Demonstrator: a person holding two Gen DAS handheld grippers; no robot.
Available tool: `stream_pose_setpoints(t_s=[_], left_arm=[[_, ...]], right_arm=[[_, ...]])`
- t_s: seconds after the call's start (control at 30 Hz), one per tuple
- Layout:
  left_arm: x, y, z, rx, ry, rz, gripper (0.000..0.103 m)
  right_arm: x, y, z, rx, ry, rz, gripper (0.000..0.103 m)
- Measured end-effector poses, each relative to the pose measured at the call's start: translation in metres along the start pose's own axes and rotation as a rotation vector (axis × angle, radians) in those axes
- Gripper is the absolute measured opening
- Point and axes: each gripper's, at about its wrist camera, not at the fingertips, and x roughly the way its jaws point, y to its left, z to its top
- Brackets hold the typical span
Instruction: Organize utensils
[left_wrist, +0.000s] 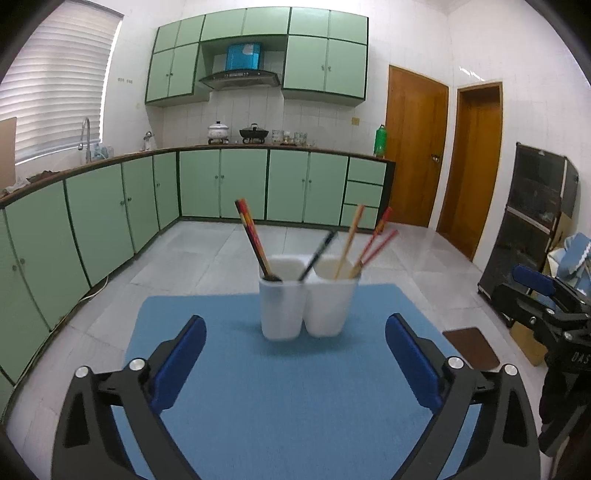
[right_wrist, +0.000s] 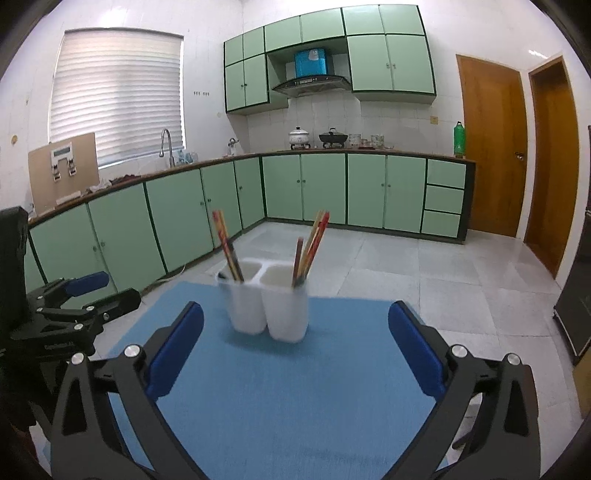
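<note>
Chopsticks (left_wrist: 252, 236) upright in white holder (left_wrist: 306, 306), left gripper (left_wrist: 295, 360) and right gripper (right_wrist: 295, 349) level, jaws wide open, empty

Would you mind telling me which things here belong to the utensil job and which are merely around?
Job: white two-compartment holder, chopsticks in its left compartment, chopsticks in its right, left gripper, right gripper, both open and empty.

Around: blue mat, green bottle, pots, faucet.

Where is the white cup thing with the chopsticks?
The white holder stands on the blue mat, centre of both views, ahead of both open grippers.
</note>
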Motion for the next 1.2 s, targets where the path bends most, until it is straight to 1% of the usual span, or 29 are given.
stream_pose_setpoints(t_s=[0.13, 0.23, 0.4, 0.53, 0.73, 1.2], left_arm=[[-0.022, -0.006, -0.014, -0.009, 0.001, -0.002, 0.097], [-0.037, -0.01, -0.02, -0.016, -0.007, 0.0, 0.097], [-0.06, -0.014, -0.024, -0.016, -0.024, 0.012, 0.097], [-0.079, -0.017, -0.027, -0.007, -0.04, 0.039, 0.097], [-0.102, -0.023, -0.031, 0.003, -0.066, 0.051, 0.097], [-0.131, -0.034, -0.033, 0.026, -0.116, 0.077, 0.097]], right_arm=[[-0.018, 0.012, -0.01, -0.027, 0.005, 0.006, 0.097], [-0.031, 0.017, -0.014, -0.025, -0.002, 0.021, 0.097], [-0.052, 0.023, -0.015, -0.019, -0.019, 0.037, 0.097], [-0.067, 0.03, -0.016, -0.034, -0.035, 0.037, 0.097], [-0.08, 0.036, -0.02, -0.047, -0.038, 0.037, 0.097], [-0.101, 0.041, -0.021, -0.047, -0.064, 0.053, 0.097]])
